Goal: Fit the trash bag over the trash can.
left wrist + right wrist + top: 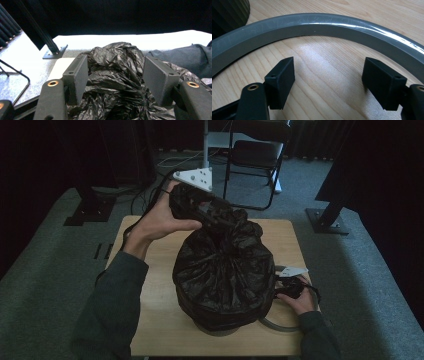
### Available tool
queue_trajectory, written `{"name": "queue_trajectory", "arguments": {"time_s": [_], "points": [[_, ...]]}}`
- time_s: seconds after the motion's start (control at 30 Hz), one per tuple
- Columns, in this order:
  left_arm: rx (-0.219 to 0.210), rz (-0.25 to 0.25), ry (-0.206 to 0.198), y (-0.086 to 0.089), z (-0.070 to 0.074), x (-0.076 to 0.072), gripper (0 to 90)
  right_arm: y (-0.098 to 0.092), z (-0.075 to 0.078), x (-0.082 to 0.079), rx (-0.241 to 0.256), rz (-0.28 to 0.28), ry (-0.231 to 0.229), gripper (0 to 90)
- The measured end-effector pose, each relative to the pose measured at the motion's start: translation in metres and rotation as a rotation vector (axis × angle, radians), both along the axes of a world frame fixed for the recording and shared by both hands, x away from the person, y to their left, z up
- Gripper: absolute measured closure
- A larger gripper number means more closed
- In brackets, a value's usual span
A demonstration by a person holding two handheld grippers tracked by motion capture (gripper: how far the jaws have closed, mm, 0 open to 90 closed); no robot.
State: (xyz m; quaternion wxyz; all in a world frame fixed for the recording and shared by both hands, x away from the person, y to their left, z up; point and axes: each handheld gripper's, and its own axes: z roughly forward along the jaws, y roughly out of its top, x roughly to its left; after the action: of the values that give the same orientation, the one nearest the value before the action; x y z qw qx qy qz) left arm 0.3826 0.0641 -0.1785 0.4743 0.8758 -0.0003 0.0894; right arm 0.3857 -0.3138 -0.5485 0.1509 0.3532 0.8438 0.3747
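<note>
Left gripper (115, 75) spread around bunched top of black bag (222, 270), right gripper (328, 82) spread, just beside grey ring (317, 26) at bag's base

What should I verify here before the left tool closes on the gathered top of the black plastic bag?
1. Left tool open: ok.
2. Crumpled top of black plastic bag between its jaws: ok.
3. Right tool open, holding nothing: ok.
4. Grey plastic ring flat on light wooden table, ahead of right tool: ok.
5. Ribbed dark bin upright under bag: cannot tell.
6. Bag fully tied shut: cannot tell.
</note>
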Motion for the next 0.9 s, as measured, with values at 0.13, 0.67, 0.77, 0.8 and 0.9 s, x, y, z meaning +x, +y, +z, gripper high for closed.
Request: {"name": "queue_trajectory", "arguments": {"time_s": [0.13, 0.67, 0.77, 0.8, 0.9], "points": [[0.005, 0.003, 0.007, -0.005, -0.002, 0.003, 37.9, 0.0, 0.0, 0.0, 0.0, 0.0, 0.0, 25.7], [0.026, 0.091, -0.012, -0.008, -0.006, 0.012, 38.1, 0.0, 0.0, 0.0, -0.001, 0.001, 0.0, 25.6], [0.046, 0.111, -0.024, -0.01, -0.008, 0.012, 38.1, 0.0, 0.0, 0.0, -0.001, 0.0, 0.0, 25.7], [0.052, 0.114, -0.022, -0.012, -0.009, 0.012, 38.1, 0.0, 0.0, 0.0, -0.002, 0.001, 0.0, 25.7], [0.079, 0.114, -0.021, -0.015, -0.013, 0.013, 38.1, 0.0, 0.0, 0.0, -0.002, 0.001, 0.0, 25.7]]}}
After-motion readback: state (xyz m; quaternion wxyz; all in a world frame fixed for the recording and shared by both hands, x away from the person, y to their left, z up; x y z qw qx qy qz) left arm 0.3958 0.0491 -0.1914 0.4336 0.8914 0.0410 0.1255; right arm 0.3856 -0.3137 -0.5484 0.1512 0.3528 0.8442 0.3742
